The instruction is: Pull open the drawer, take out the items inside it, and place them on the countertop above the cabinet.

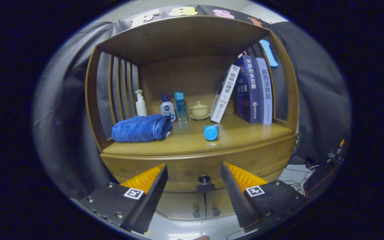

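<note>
The gripper (pixel 193 181) held its fingers apart, empty, flanking the knob (pixel 205 181) of the shut drawer (pixel 192 168), contents hidden.

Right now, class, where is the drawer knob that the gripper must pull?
In the gripper view the drawer knob sits mid-front on the shut drawer, under the countertop, between and just beyond the open gripper fingers, not touched.

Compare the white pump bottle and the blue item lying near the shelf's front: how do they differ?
The pump bottle stands upright at the back, behind the towel; the blue item lies on its side, nearer the front. One is white, the other blue. Both rest on the countertop. The gripper is open, its fingers flanking the drawer knob.
</note>
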A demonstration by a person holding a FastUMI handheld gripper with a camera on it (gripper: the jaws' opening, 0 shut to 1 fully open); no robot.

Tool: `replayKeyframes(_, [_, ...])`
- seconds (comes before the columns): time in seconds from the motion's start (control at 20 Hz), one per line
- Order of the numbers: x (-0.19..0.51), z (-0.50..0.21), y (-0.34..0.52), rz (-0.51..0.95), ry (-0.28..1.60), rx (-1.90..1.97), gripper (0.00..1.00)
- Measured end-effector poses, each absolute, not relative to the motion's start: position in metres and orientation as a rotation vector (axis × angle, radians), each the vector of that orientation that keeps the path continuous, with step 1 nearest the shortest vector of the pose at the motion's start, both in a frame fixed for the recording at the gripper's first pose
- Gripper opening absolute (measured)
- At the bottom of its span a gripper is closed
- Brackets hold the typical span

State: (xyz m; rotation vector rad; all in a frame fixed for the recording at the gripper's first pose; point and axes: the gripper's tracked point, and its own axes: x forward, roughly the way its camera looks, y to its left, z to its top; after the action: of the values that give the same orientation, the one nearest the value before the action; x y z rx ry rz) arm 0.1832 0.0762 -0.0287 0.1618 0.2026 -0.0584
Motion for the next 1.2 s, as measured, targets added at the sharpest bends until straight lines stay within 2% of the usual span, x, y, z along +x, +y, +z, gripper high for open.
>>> replayKeyframes(0.55, [0.137,0.07,0.043,-0.142,0.035,0.082,0.95])
replayKeyframes(0.9, [0.077,0.148,0.015,-0.184,-0.159,0.073,0.94])
replayKeyframes(1.2, [0.011,0.173,-0.031,-0.324,-0.222,0.056,0.94])
